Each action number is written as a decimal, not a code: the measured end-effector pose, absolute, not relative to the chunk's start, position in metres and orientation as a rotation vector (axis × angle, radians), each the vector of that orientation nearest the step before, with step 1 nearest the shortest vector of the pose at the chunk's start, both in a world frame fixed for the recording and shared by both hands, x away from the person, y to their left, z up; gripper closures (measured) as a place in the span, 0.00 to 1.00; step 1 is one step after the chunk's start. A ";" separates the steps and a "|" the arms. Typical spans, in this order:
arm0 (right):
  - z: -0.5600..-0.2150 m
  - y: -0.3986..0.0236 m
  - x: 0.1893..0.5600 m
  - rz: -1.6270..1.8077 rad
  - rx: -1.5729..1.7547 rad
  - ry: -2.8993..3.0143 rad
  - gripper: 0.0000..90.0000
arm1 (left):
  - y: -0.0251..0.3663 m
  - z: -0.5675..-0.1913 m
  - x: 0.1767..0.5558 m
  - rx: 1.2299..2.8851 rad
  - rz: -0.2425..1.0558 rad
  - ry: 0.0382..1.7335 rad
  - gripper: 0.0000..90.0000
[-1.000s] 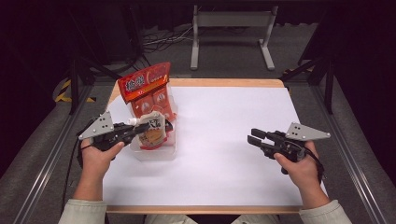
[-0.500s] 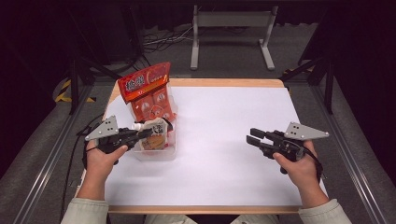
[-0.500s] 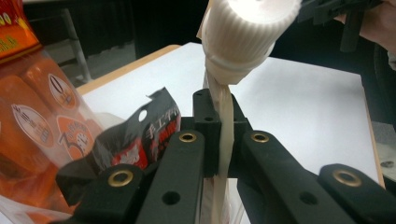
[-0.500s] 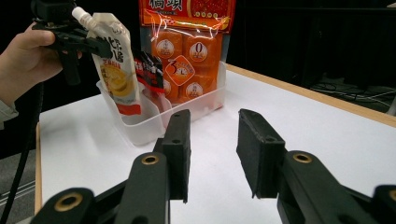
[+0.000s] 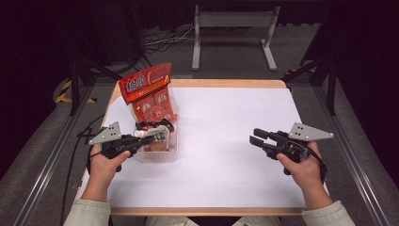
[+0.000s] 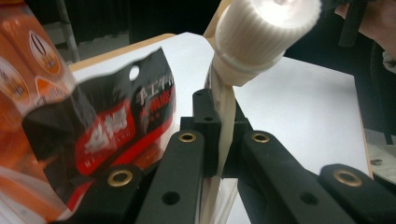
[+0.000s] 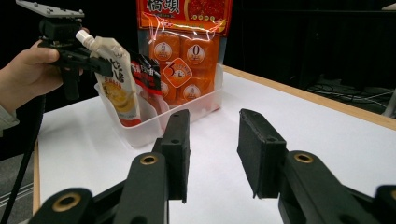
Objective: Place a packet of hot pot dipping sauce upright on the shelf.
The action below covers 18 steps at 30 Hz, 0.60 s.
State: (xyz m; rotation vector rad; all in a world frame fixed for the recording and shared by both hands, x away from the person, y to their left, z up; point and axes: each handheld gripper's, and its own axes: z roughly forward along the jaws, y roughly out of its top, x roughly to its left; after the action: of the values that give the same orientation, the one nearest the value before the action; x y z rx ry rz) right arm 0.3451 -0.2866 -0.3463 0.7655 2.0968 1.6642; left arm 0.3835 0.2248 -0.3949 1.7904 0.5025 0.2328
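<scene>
The white surface (image 5: 226, 141) carried a clear tray (image 5: 157, 153) near its left edge, holding a tall orange snack bag (image 5: 148, 94) and a dark packet (image 6: 102, 126). Our left tool (image 5: 147, 139) was clamped on the spouted pouch (image 7: 119, 70), half inside the tray. We judged it best lowered upright beside the dark packet. Our right tool (image 5: 256, 136) waited with jaws apart.

A tub (image 5: 162, 153) sits at the table's (image 5: 226, 141) nine o'clock. In it, a big bag (image 5: 150, 96) stands at twelve o'clock behind a small packet (image 5: 155, 126) and a spouted pouch (image 5: 153, 139).
</scene>
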 end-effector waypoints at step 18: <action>-0.346 -0.288 0.345 1.667 0.780 2.089 0.69 | 0.233 -0.401 0.382 1.803 0.306 0.561 0.83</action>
State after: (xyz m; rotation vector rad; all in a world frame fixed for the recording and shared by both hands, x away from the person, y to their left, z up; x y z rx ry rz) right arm 0.3450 -0.2876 -0.3464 0.7801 2.0890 1.6673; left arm 0.3824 0.2330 -0.4006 1.8028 0.5614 0.3058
